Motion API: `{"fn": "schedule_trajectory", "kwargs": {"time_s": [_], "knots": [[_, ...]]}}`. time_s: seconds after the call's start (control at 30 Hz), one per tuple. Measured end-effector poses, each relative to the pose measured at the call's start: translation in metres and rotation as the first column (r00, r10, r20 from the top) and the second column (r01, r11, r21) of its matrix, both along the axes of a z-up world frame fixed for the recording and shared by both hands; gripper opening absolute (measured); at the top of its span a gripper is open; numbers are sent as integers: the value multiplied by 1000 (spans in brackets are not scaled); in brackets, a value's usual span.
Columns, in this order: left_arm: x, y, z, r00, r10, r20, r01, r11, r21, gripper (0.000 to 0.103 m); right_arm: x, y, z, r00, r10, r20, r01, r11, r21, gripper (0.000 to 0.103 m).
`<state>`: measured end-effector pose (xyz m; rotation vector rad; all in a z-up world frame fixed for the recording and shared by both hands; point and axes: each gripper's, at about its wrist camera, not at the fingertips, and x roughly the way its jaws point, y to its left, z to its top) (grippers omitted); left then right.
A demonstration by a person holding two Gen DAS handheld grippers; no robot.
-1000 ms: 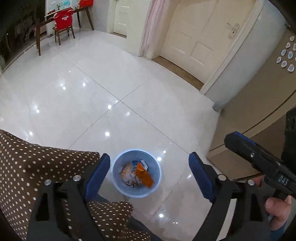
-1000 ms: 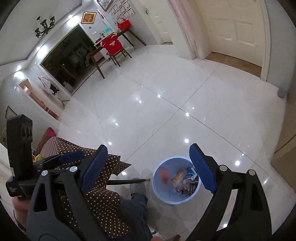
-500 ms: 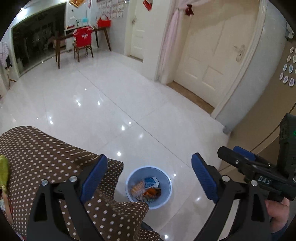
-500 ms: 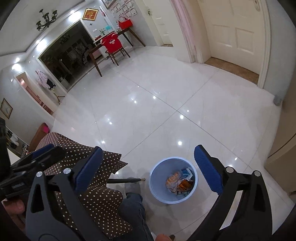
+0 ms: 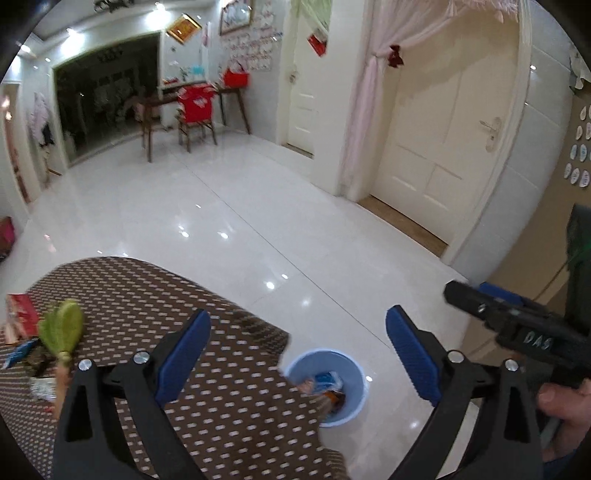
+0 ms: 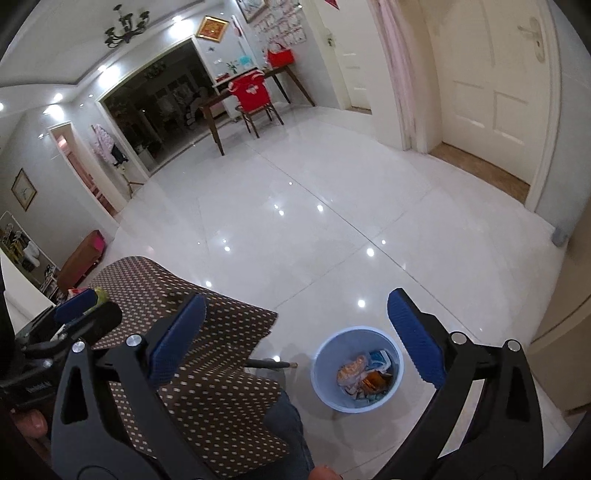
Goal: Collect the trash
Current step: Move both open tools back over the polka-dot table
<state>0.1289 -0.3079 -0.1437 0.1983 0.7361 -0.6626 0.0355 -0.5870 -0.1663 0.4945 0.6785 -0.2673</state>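
Trash [image 5: 22, 325] remains on bench [image 5: 221, 406] at 9 o'clock; swing left hand-held gripper [image 5: 295, 354], jaws just opened wide, empty, toward it. Right hand-held gripper [image 6: 295, 347] likewise wide, empty. Bin [image 6: 321, 384] ready.

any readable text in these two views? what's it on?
"DAS": white letters on the right tongs body, left wrist view.
Label on the left tongs body: too blurred to read.
Red packet on the table, wall papers, bin wrappers: too small or blurred.
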Motion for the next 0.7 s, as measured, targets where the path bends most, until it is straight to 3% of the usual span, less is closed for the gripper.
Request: {"fn": "schedule_trajectory", "kwargs": {"time_s": [0.2, 0.37, 0.47, 0.7], "knots": [[-17, 45, 25, 984, 90, 155, -85, 996, -35, 94, -2, 27, 41, 994, 40, 100, -34, 998, -58, 97], [-23, 91, 38, 962, 185, 203, -170, 982, -87, 94, -11, 64, 82, 972, 73, 223, -31, 982, -185, 97], [-29, 117, 41, 949, 214, 232, -194, 975, -107, 94, -5, 85, 91, 970, 108, 219, -58, 973, -224, 97], [-30, 183, 28, 946, 266, 183, -251, 963, -100, 94, 16, 142, 85, 953, 274, 131, -230, 933, -276, 97]]}}
